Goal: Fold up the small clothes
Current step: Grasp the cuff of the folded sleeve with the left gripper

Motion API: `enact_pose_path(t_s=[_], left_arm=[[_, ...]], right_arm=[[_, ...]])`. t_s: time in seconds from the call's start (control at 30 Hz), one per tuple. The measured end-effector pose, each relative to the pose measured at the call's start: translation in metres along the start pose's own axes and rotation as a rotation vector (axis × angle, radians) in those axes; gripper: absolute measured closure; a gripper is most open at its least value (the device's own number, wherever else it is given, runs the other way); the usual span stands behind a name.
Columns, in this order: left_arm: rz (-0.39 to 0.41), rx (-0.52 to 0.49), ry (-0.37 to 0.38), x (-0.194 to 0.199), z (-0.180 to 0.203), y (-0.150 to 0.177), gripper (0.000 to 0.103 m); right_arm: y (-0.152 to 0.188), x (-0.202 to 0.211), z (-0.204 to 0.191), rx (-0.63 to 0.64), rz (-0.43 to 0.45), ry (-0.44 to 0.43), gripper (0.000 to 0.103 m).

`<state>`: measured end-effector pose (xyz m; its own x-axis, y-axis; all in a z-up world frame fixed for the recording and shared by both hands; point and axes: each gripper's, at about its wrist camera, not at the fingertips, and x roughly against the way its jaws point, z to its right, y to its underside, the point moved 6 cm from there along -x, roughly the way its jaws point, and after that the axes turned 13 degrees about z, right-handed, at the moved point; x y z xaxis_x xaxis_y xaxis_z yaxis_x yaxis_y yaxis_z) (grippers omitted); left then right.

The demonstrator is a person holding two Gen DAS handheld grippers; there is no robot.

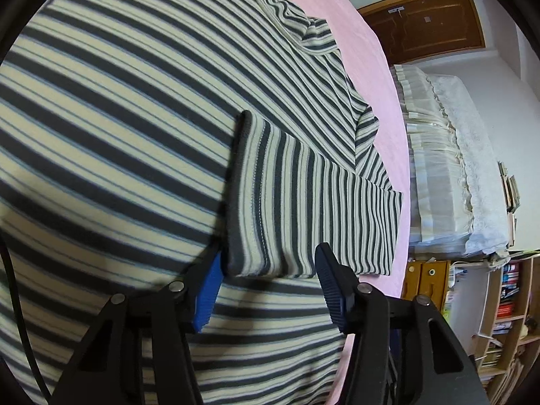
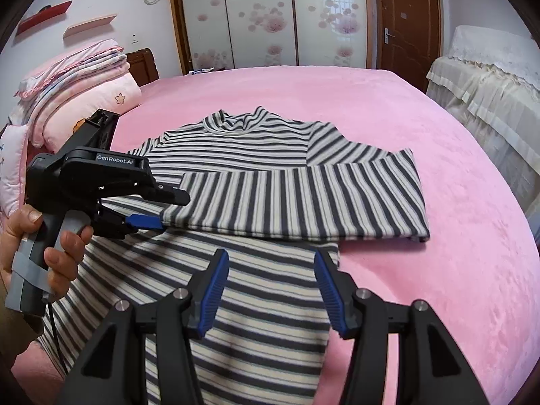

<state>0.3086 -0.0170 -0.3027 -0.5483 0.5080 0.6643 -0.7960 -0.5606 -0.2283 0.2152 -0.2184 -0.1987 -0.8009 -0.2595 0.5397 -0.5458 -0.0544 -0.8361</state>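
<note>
A: What does the shirt look like from my feeds?

B: I see a striped top (image 2: 243, 155), dark grey and cream bands with a high collar, lying flat on the pink bed (image 2: 422, 270); one long sleeve (image 2: 303, 199) is folded across the chest, its cuff (image 1: 241, 195) pointing to the left side.

A: Edges and room?

B: On the left a stack of pink bedding (image 2: 84, 81) sits by the headboard, near the top's shoulder; the top's right edge and the sleeve's fold lie well inside the bed; bare pink cover runs wide to the right, toward a covered piece of furniture (image 2: 489, 94) beyond the bed's edge.

A: And the two tools?

B: My left hand-held gripper (image 2: 168, 211), gripped by a hand (image 2: 37, 236), has its jaws about half apart, one above and one below the cuff edge; I cannot tell whether the pads press it; my right hand-held gripper (image 2: 271, 290) stands half open over the top's lower body, holding nothing.
</note>
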Motion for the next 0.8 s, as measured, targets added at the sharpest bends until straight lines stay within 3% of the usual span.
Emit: enact_pose_path(t_s=[0.17,0.37,0.57,0.8], left_arm=[[0.002,0.074,0.072,-0.007,-0.001,-0.004,0.059],[0.028,0.09,0.08,-0.014,0.002,-0.01,0.09],[0.112,-0.077,0.013,-0.001,0.033,-0.019,0.095],[0.237,-0.272,0.046,0.041,0.106,-0.063,0.095]], right_arm=[[0.004,0.002,0.007,-0.032,-0.001,0.006,0.05],[0.007,0.004,0.02,-0.063,-0.003,0.022,0.05],[0.006,0.005,0.04,-0.092,0.004,0.077,0.05],[0.01,-0.014,0.094,-0.166,-0.032,0.167,0.05]])
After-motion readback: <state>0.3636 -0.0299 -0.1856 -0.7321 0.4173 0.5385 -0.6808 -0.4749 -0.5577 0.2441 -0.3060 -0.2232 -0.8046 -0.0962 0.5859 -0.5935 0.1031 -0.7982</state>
